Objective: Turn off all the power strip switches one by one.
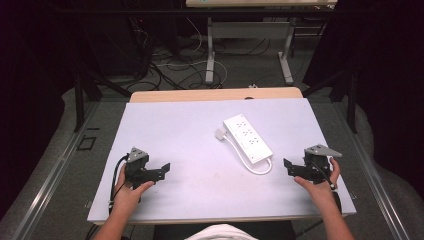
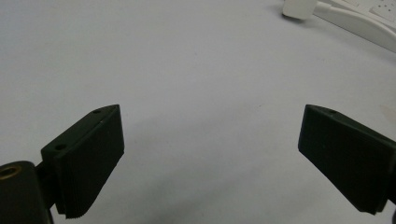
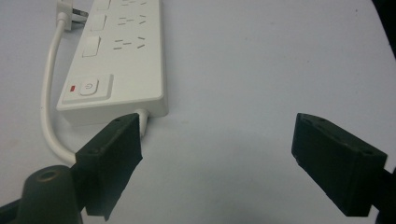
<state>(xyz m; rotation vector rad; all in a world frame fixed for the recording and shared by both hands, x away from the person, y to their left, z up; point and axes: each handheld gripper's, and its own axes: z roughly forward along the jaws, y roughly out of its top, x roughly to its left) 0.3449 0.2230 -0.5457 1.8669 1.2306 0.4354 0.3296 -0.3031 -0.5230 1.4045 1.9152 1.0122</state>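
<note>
So there's a white rectangular plastic power strip [image 1: 248, 139] lying flat a bit right of the middle of the pale matte table sheet [image 1: 180, 130], long axis running from 11 o'clock to 5 o'clock. Smooth glossy shell, rows of sockets, and in the right gripper view a square button with a little red mark [image 3: 88, 87] at the near end. Its round white rubbery cable [image 1: 250, 162] loops out of that near end and runs back along the strip's left side to a chunky white plug [image 1: 220, 133] at roughly 10 o'clock of the strip.

Left gripper [image 1: 159, 170] sits at 8 o'clock from the strip, well apart, ribbed black jaws spread wide with nothing between them. Right gripper [image 1: 291, 167] is near the strip at 4 o'clock, also spread and empty.
</note>
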